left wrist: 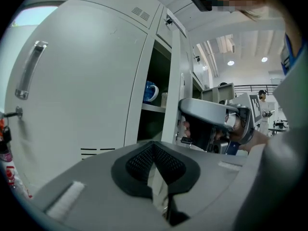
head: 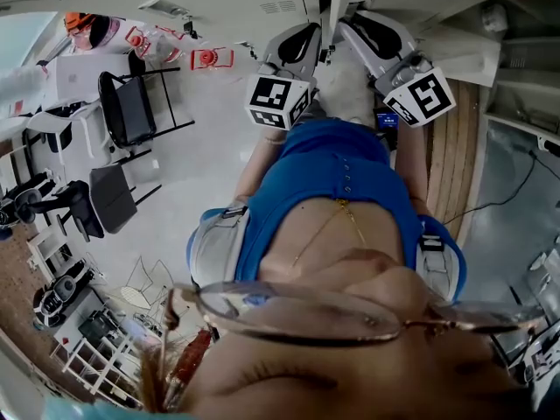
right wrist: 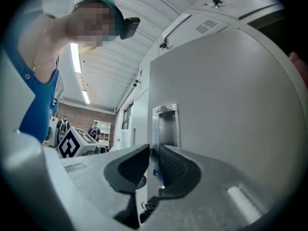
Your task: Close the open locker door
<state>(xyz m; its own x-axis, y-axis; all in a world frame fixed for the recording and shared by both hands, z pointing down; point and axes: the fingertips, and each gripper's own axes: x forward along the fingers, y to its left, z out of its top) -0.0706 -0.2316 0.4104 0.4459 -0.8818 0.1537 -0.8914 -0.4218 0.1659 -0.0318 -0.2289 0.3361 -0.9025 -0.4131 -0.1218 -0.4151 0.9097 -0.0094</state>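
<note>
The locker door stands open, swung out from its cabinet. Its free edge fills the slim gap between the fingers of our right gripper, which are clamped on it. Our left gripper hangs near, fingers together on nothing. A blue mug sits on a shelf inside the locker.

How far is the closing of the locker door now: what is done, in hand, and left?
Done: nothing yet; the locker door stands open, and the blue mug inside shows. In hand: the right gripper has its jaws around the door's free edge; whether they press, I cannot tell. Left: swing the door shut.
</note>
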